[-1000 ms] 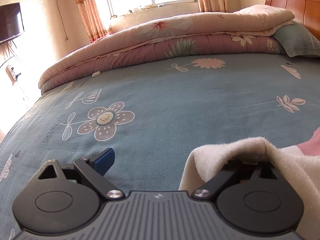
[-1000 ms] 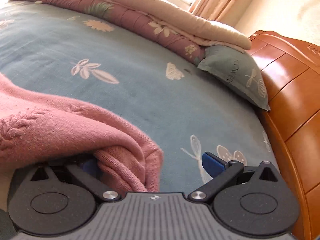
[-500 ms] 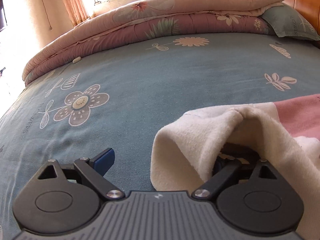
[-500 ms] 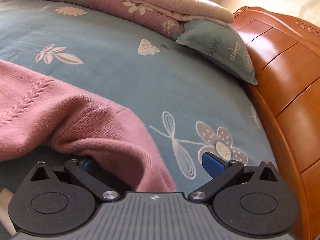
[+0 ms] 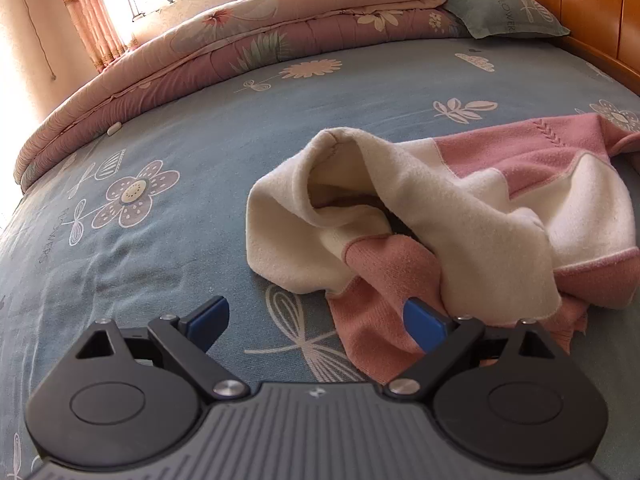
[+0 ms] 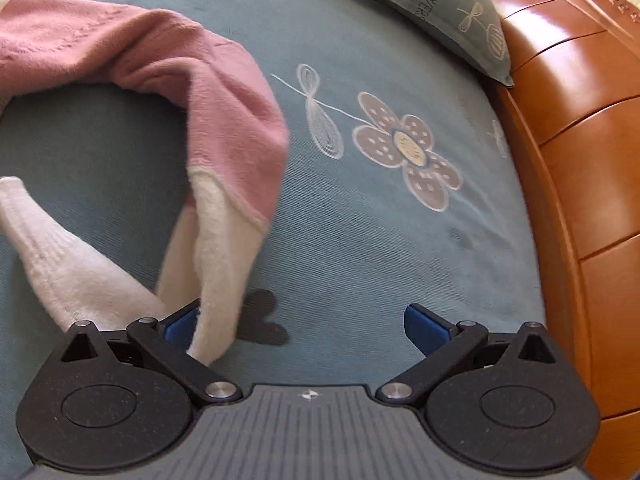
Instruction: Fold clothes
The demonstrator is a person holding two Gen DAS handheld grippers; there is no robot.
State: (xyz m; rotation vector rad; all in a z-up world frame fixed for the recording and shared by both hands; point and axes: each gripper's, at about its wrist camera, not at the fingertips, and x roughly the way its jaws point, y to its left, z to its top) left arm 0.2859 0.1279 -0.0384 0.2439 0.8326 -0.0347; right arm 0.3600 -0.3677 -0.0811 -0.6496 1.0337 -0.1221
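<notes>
Left claw [image 5: 316, 318]: jaws wide, nothing clamped between them. The sweater [image 5: 452, 200], pink and cream, lies crumpled on the bed [image 5: 200, 128] just ahead and to the right of this claw. A pink fold touches the inner face of the right blue pad [image 5: 424, 324]; cream cloth drapes over the link behind that pad. The left pad is clear of the garment.

Right claw [image 6: 304, 322]: jaws wide. A cream strip of the sweater [image 6: 216, 128] hangs across the left blue pad [image 6: 180, 326], resting on it, not pinched. The pink part arches up and away to the left ahead of the claw. The right pad is bare, over the blue sheet.

Beyond the right claw, to its right: a pillow [image 6: 452, 12] against the wooden headboard [image 6: 580, 128]. Far ahead of the left claw: a folded quilt [image 5: 256, 40] along the bed's far edge.
</notes>
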